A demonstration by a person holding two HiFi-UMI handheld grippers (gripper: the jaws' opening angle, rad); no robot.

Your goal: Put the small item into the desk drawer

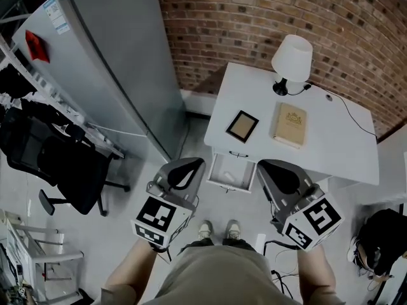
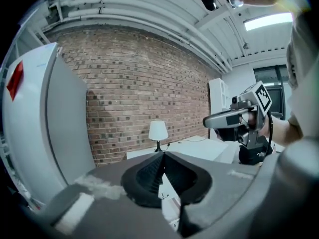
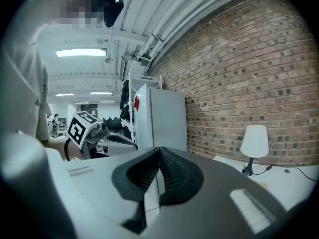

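Left tongs [image 2: 162, 156]: clenched, the 2 jaws meet at the tips with nothing between them; held up close to the body, well short of the desk
Right tongs [image 3: 159, 151]: clenched the same way and empty, level with the left pair
Drawer [image 1: 213, 170]: pulled out below the front edge of the white tabletop [image 1: 331, 145], just ahead of the person's shoes [image 1: 216, 229]; a faint mark lies inside, too small to tell what it is
Small item: not held by either pair; the likeliest candidate is the picture frame [image 1: 242, 126], flat on the tabletop near its front left corner, directly behind the open drawer
Other things on the tabletop: a book [image 1: 290, 124] just beside the frame and a lamp [image 1: 292, 59] at the back with its cable [image 1: 346, 110] trailing right
Risk 1, wrong pick: the book and the frame lie close together, so a hasty reach could close on the book instead
Risk 2, failed grasp: both pairs are clenched and must be released before the approach; arriving shut would only push the frame
Risk 3, sliding: the frame lies flat, so a jaw scraping for its edge could shove it toward the front edge and tip it off, past the drawer onto the floor
Risk 4, drop: a thin flat thing pinched at 1 edge probably swings; if it slips above the drawer it may land hard or catch on the drawer's wall
Risk 5, drawer: it sticks out toward the legs, so a step forward could knock it partly shut before the item goes in
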